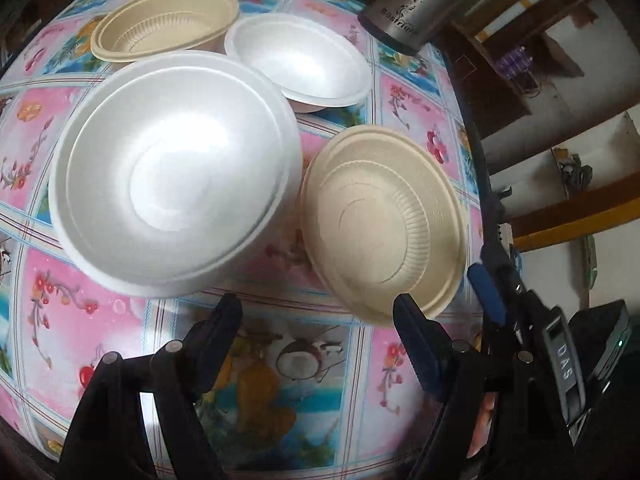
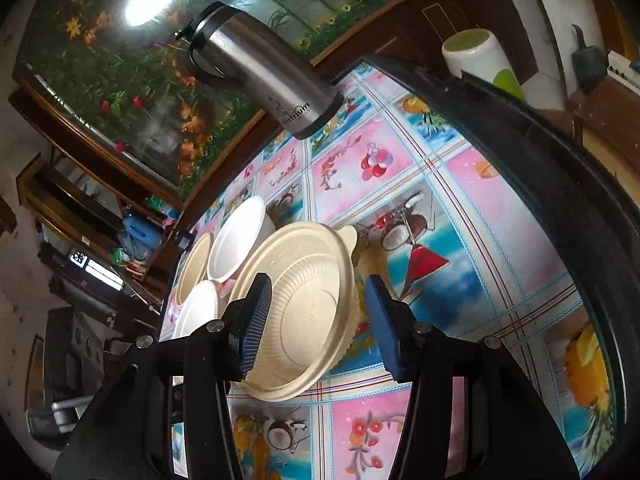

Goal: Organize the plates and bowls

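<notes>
Four pieces of tableware sit on the flowered tablecloth (image 1: 100, 320): two white foam ones and two beige ribbed ones. From the left wrist view, the nearest are the big white bowl (image 1: 176, 176) and, just beside it to the right, the near beige bowl (image 1: 384, 224). Behind them sit the small white bowl (image 1: 300, 60) and the far beige bowl (image 1: 168, 24), whose near edge is hidden behind the big white bowl's rim. One steel thermos (image 1: 420, 4) stands at the far edge of the table, its top cut off in this view.

The left gripper (image 1: 318, 316) hangs low over the cloth with its jaws spread wide, nothing between them; its right finger overlaps the near beige bowl's rim, though I cannot tell whether it touches.

From the right wrist view, the right gripper (image 2: 316, 320) is also wide open around the near beige bowl (image 2: 308, 312). Its left pad (image 2: 256, 320) lies over the bowl's inside and hides part of it; the right pad (image 2: 384, 328) stands just outside the rim. Whether either pad presses the bowl is hard to make out. Beyond, the other three bowls crowd together, partly covered by one another, and the thermos (image 2: 264, 72) shows whole, handle included.
</notes>
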A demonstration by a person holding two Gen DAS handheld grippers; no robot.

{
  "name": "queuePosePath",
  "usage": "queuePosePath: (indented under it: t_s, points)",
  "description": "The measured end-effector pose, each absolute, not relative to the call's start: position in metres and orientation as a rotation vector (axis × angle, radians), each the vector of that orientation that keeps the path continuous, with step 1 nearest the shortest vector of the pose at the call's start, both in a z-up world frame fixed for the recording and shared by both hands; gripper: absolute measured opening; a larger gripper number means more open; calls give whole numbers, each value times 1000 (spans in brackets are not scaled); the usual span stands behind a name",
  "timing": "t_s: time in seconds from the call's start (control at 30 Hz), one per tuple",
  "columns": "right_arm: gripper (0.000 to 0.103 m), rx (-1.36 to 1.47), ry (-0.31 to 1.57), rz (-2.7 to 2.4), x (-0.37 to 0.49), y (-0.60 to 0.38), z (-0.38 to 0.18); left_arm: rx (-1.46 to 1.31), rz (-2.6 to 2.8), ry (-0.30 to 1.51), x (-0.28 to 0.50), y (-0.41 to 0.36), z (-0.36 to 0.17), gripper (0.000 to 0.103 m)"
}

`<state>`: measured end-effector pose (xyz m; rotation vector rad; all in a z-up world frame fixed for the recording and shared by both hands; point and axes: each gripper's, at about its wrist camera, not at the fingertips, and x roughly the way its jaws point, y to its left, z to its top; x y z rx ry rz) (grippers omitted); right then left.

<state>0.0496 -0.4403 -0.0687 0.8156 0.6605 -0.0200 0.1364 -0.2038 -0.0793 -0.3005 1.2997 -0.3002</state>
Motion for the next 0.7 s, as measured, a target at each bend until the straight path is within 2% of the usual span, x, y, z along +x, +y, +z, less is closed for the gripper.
queuePosePath:
  t_s: [0.53,0.7]
  points:
    - [48,912,702,-3,59,-452,-85,-399,-300,1330,157,-217,-90,76]
    - [48,948,718,8,63,-454,-91,-395,-313,1353,162,-217,-99,57]
